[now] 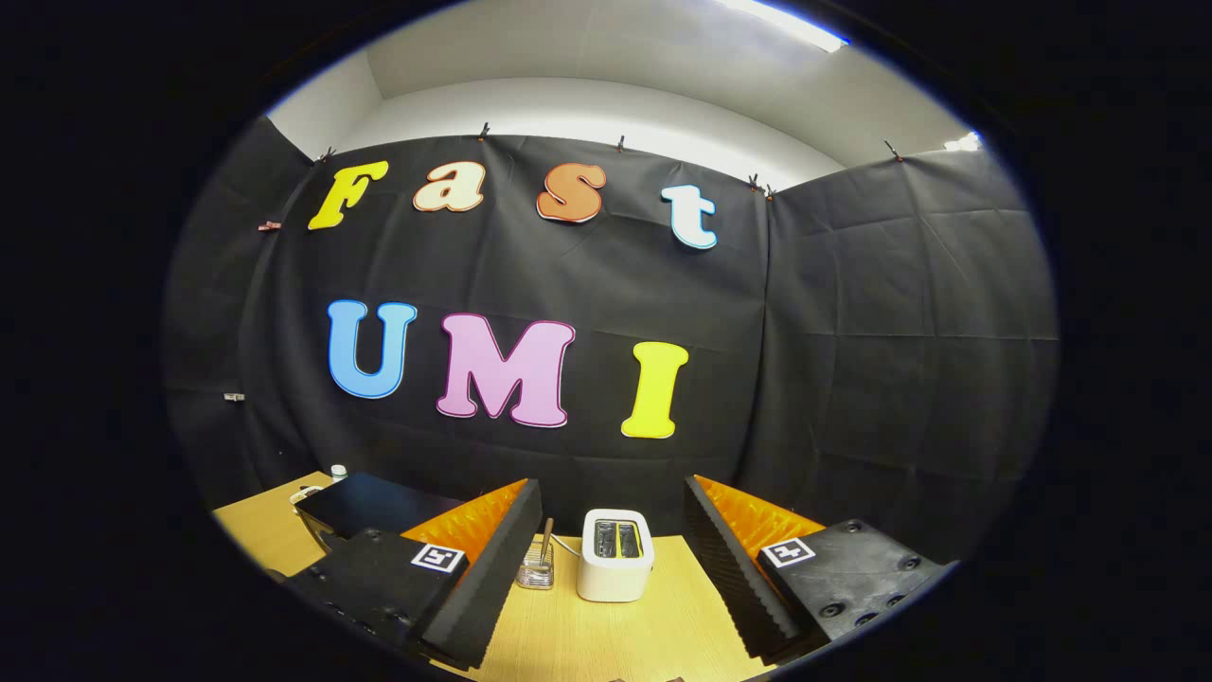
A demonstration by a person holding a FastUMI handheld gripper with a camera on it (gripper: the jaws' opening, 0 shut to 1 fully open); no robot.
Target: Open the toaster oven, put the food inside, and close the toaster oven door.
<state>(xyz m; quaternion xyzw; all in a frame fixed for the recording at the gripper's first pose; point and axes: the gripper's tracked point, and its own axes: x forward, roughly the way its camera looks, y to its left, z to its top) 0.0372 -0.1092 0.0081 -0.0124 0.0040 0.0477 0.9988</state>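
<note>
My gripper (611,493) is open, held above a wooden table (587,635), with nothing between its fingers. Beyond the fingertips, in line with the gap, stands a small white toaster (615,556) with two slots on top and a cord running off to its left. A dark box-shaped appliance (374,504) sits at the table's far left, partly hidden behind my left finger (492,559); I cannot tell whether its door is open. My right finger (729,559) is well apart from the toaster.
A small clear glass holder (536,571) with a brown stick in it stands just left of the toaster, close to my left finger. A small bottle (338,471) and a white object (305,493) sit behind the dark appliance. Black cloth walls close off the table's back.
</note>
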